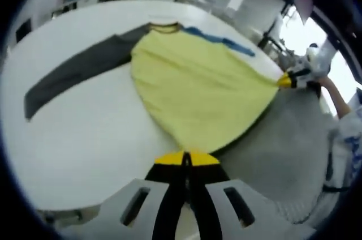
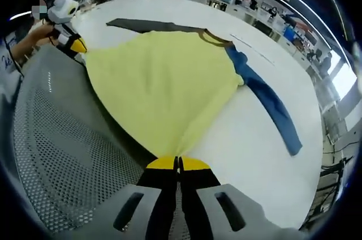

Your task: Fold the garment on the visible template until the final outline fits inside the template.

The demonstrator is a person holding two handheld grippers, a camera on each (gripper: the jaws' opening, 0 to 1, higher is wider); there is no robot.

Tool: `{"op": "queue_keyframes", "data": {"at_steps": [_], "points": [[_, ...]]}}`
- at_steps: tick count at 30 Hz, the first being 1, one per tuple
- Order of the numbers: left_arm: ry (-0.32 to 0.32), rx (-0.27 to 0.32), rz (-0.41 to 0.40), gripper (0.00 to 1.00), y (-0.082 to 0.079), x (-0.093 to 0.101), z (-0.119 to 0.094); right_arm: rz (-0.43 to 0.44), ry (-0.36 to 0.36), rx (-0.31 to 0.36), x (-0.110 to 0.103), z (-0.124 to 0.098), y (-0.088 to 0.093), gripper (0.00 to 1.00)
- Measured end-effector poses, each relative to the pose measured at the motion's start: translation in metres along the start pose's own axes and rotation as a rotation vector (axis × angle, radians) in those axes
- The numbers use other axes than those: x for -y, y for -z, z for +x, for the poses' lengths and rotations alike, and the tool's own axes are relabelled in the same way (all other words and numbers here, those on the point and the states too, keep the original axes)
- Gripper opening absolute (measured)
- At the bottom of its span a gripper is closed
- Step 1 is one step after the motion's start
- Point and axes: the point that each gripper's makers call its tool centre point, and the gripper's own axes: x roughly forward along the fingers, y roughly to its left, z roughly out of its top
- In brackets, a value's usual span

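In the left gripper view we see our left gripper at the bottom centre of the frame, its yellow-tipped jaws pressed together on the hem of a yellow garment. The garment spreads across the middle of the frame over a white table, fanning out from the pinched corner. A dark grey sleeve stretches toward the left of the frame, and a blue sleeve lies along the upper right. At the right edge, the right gripper clamps the other hem corner, with a person's hand behind it. A grey mesh surface fills the lower right.

In the right gripper view, our right gripper sits at the bottom centre, jaws closed on the yellow hem. The garment fills the centre of the frame. The blue sleeve runs toward the lower right, the grey sleeve lies at the top. The left gripper grips the hem at the upper left.
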Motion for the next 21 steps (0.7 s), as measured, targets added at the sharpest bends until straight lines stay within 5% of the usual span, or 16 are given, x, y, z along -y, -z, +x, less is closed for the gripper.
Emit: {"op": "queue_keyframes", "data": {"at_steps": [21], "points": [[0.049,-0.1,0.078,0.02,0.013,-0.002,0.005,-0.013,-0.046,-0.065,-0.003,0.007,0.014,0.07]]}}
